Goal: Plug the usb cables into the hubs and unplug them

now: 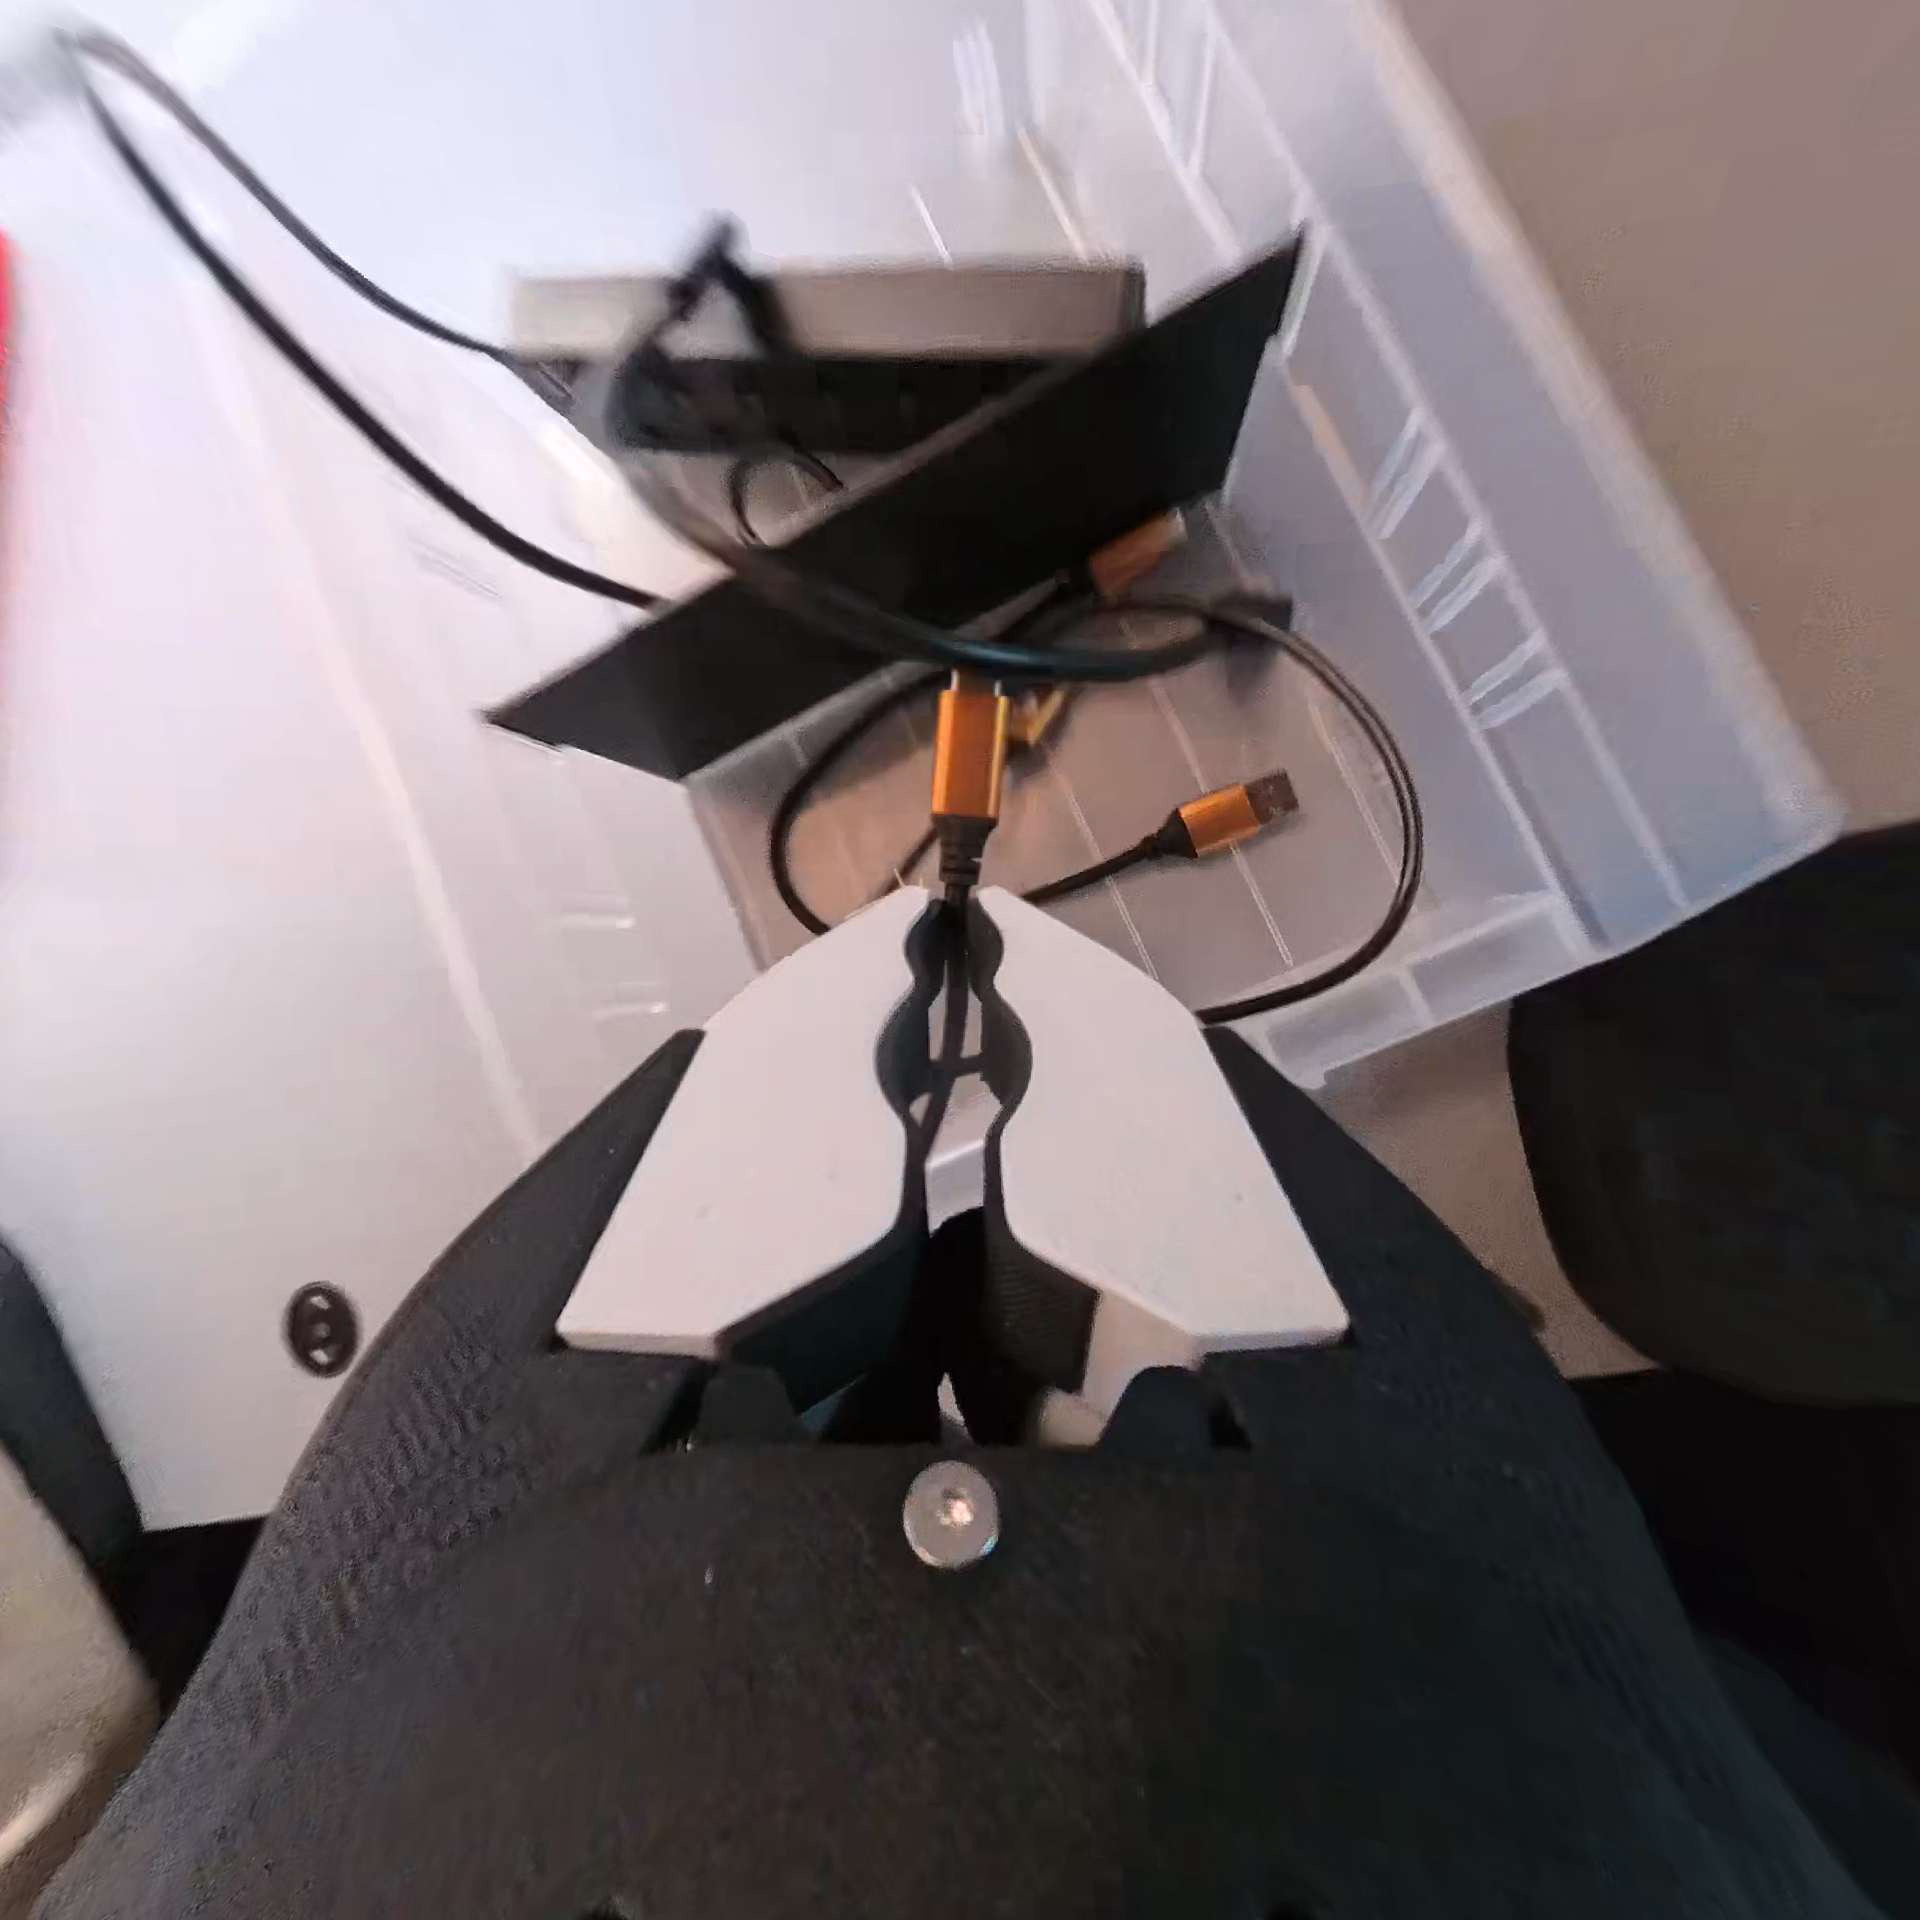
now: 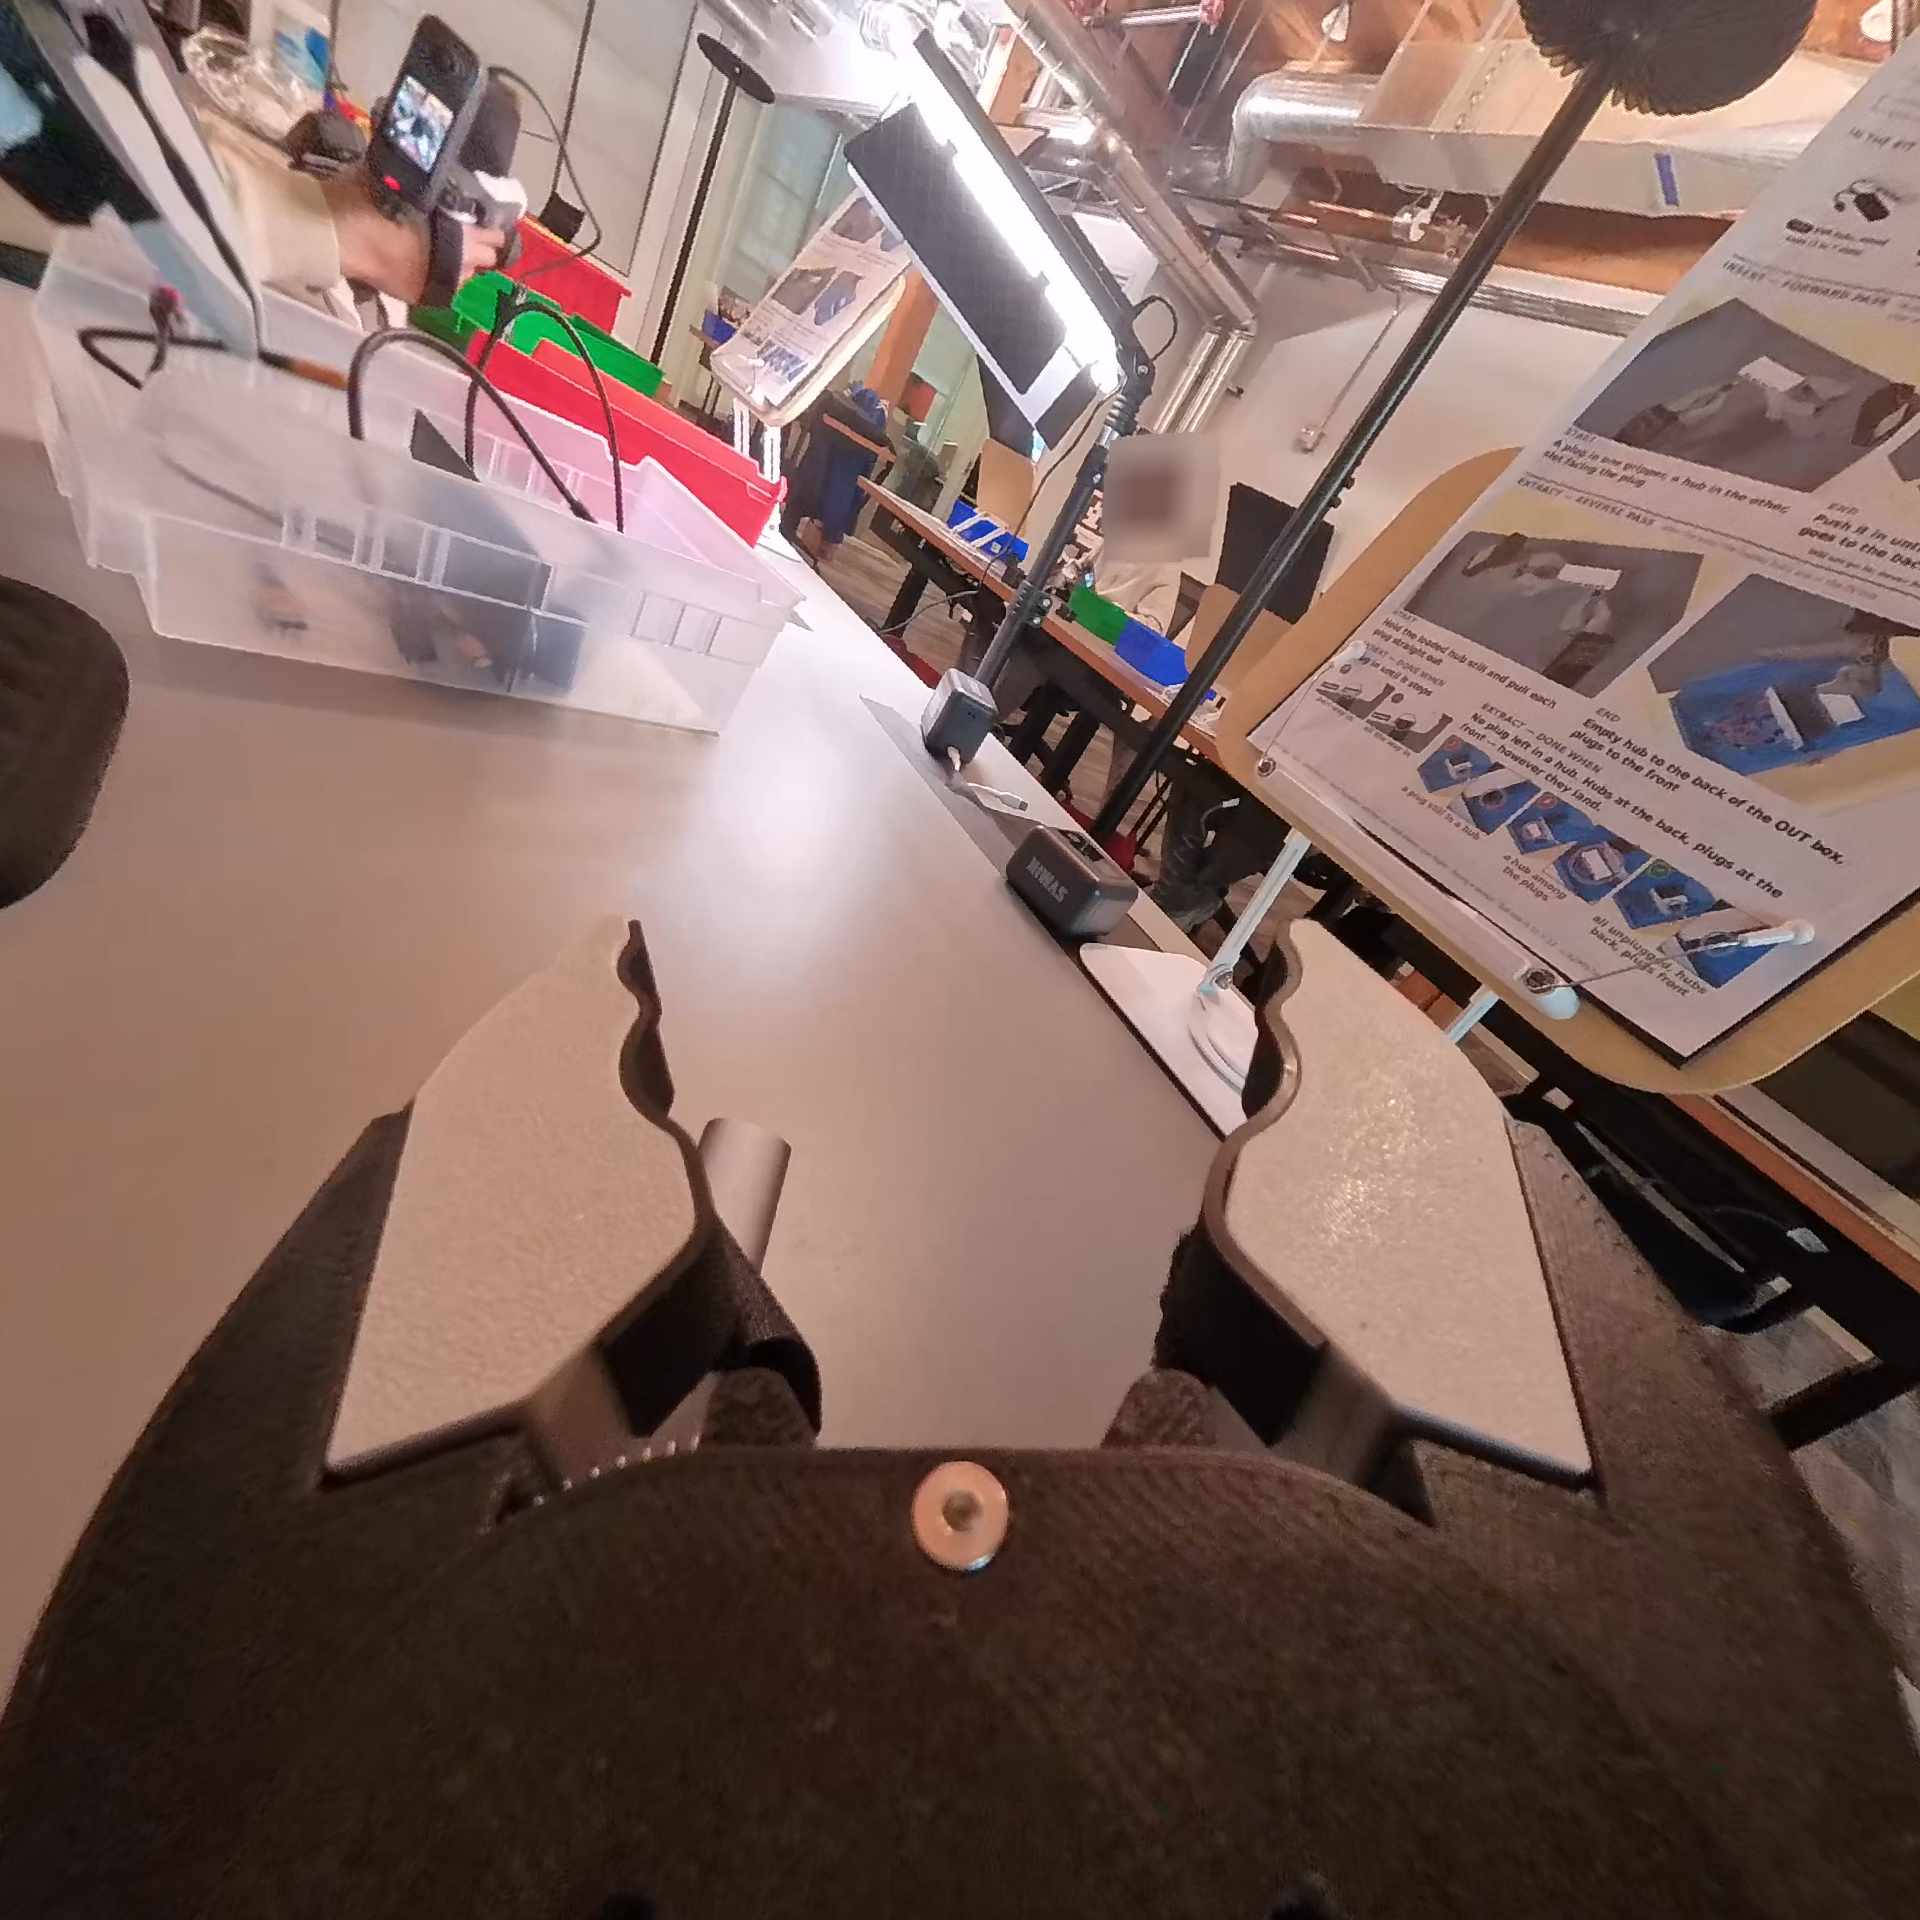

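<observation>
While left tongs point(image 1: 954, 902) pinch orange-plug cable point(image 1: 971, 764) | black divider point(image 1: 935, 540) ahead | right tongs point(image 2: 956, 997) spread

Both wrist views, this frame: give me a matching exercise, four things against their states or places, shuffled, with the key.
Things:
1. left gripper
2. right gripper
3. loose orange plug
4. black divider

States:
A. open, holding nothing
B. lying on the floor of the clear bin
C. shut on a cable just behind its orange plug
D. standing slantwise across the bin

Pairs: 1-C, 2-A, 3-B, 4-D
</observation>
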`<state>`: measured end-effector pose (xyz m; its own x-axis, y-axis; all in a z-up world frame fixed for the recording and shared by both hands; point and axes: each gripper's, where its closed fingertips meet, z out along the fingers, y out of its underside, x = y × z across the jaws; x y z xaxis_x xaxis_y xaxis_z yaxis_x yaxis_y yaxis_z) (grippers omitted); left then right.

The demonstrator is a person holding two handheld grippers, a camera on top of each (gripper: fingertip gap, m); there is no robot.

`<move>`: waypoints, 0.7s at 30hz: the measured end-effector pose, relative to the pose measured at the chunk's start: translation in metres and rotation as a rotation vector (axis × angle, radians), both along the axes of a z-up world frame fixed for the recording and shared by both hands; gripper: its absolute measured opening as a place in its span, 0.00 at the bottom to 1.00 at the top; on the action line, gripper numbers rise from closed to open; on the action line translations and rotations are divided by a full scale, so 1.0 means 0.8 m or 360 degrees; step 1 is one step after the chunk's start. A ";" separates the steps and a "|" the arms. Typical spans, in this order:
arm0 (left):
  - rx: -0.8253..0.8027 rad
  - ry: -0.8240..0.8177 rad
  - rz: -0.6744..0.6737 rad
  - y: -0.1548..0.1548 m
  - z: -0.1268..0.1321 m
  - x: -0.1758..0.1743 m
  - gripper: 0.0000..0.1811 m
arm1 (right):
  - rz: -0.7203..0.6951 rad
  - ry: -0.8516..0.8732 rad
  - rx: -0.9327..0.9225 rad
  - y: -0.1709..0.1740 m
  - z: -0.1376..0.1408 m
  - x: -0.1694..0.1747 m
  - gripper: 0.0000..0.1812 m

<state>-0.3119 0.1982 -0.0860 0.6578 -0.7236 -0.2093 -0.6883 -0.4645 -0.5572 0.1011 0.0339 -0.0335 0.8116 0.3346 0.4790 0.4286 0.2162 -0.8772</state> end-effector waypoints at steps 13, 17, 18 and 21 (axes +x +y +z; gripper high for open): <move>0.1049 -0.1437 -0.0119 0.028 0.227 0.037 0.02 | -0.0003 -0.0021 0.0034 -0.003 0.007 -0.002 0.60; 0.0979 -0.1944 -0.0230 0.015 0.250 0.032 0.02 | 0.0004 -0.0022 0.0038 -0.004 0.008 -0.003 0.60; 0.1005 -0.1995 -0.0266 0.010 0.256 0.033 0.02 | 0.0008 -0.0020 0.0040 -0.004 0.008 -0.004 0.60; 0.1125 -0.2105 -0.0461 -0.018 0.282 0.049 0.01 | 0.0032 0.0004 0.0040 -0.004 0.009 -0.007 0.60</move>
<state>-0.2724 0.1837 0.1394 0.5022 -0.8633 0.0495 0.4479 0.2108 -0.8689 0.0951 0.0304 -0.0266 0.8061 0.3387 0.4854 0.4216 0.2470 -0.8725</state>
